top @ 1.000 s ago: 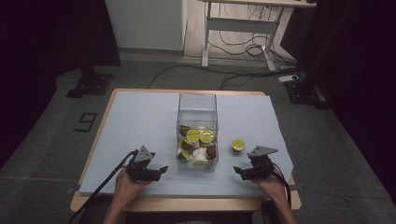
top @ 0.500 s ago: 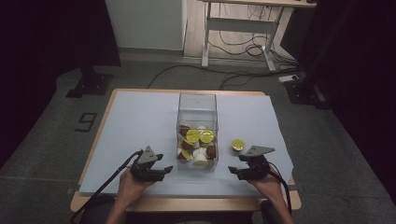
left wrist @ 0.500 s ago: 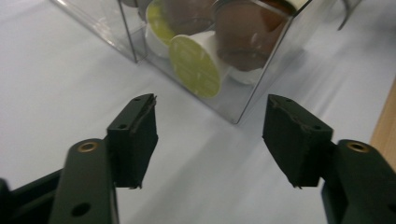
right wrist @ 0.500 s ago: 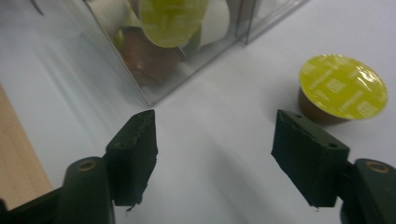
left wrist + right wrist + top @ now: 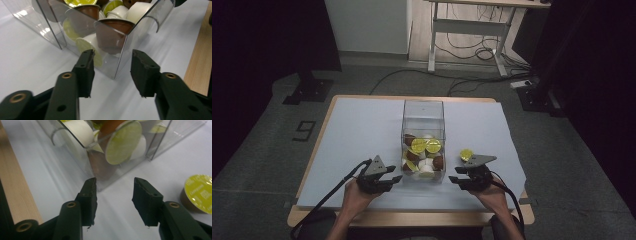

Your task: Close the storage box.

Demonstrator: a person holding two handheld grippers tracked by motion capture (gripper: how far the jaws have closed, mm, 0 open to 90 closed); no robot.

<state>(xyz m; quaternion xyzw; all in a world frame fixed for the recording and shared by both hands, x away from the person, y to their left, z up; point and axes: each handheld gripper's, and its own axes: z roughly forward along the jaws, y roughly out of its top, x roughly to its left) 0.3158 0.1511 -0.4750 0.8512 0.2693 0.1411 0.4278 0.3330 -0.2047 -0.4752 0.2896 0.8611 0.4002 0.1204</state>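
Capsules fill the lower part of the clear, tall, square-sided plastic box [image 5: 423, 135] that stands near the front middle of the white-covered surface [image 5: 352, 130]: yellow-lidded, white and brown coffee pods lie heaped in it [image 5: 424, 156]. One more brown capsule with a yellow foil lid [image 5: 466, 154] sits outside on the cloth, just beside the box on its right and close to the right gripper [image 5: 464, 179].

The left gripper [image 5: 388, 180] hovers at the box's front left corner, the right one at its front right corner. Both pairs of jaws have just been closing, yet each gripper view shows a plain gap with nothing between the pads; the box corner stands just beyond the tips, untouched. So both are released, holding nothing.

As a judgement, the work looks like gathering capsules into the box, and most of it appears done, since the pile is already inside. What seems left is the single loose capsule [image 5: 198, 192], which lies to the right of the right gripper's jaws and has not yet been grasped.
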